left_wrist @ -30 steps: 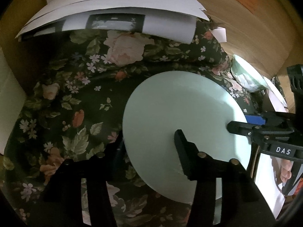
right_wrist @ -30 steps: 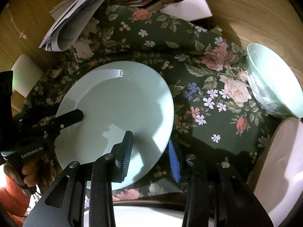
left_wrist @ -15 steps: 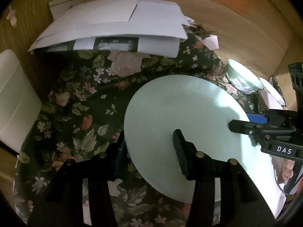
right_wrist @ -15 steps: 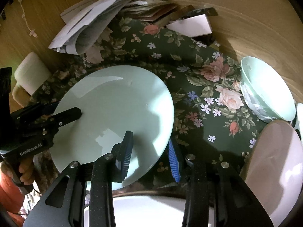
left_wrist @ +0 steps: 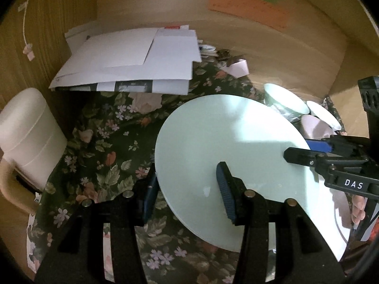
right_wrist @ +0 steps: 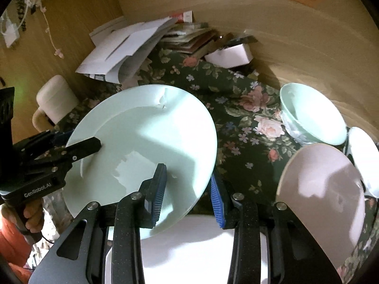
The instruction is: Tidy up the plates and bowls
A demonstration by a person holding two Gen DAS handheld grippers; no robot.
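Note:
A pale green plate (left_wrist: 225, 142) (right_wrist: 146, 142) is held in the air above the floral tablecloth (left_wrist: 106, 142). My left gripper (left_wrist: 187, 189) is shut on its left rim, one finger over and one under. My right gripper (right_wrist: 188, 189) is shut on its right rim in the same way. A white plate (right_wrist: 189, 248) lies below it at the front. A pale green bowl (right_wrist: 312, 113), a pink bowl (right_wrist: 324, 189) and a white bowl (right_wrist: 364, 156) sit to the right.
A stack of papers (left_wrist: 128, 64) lies at the back left of the cloth. A cream lidded container (left_wrist: 26, 135) stands at the left. A small white box (right_wrist: 229, 54) sits by the wooden back wall (left_wrist: 236, 35).
Both grippers have lifted the green plate up off the cloth; the view has pulled back and more of the wall, container and bowls shows.

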